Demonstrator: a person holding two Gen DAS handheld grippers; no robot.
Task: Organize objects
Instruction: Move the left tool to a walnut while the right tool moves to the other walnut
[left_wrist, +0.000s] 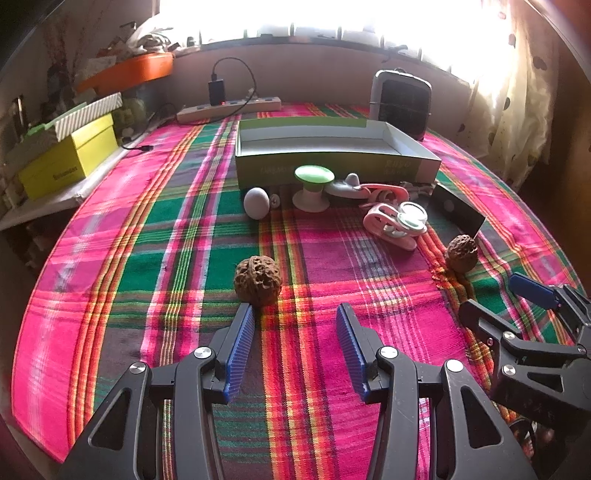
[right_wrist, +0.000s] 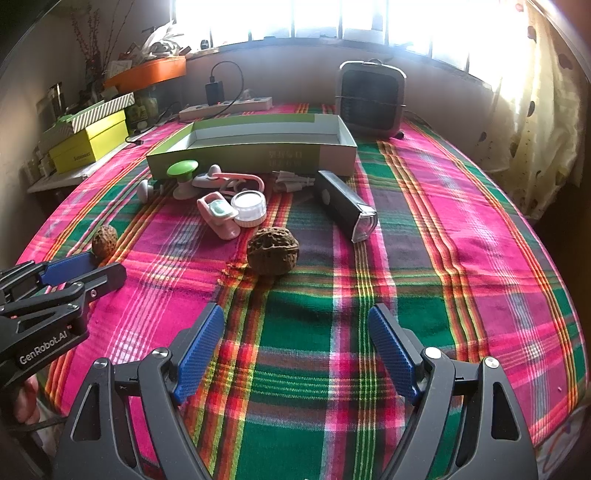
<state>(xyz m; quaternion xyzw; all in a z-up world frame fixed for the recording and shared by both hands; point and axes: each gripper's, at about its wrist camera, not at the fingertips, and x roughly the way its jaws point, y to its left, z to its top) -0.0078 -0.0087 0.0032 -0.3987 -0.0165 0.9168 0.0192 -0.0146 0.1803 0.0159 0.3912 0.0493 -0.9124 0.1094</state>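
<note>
Both wrist views sit low over the plaid surface (left_wrist: 147, 229), looking toward the open green box (left_wrist: 332, 162) and the window behind it. The left view faces it nearly square on; the right view stands further right. Both share the box (right_wrist: 255, 151) and the clutter before it.

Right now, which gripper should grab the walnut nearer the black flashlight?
Right. The right gripper is open with that walnut just ahead of its fingers. The left gripper sits by the other walnut, well off to the side.
</note>
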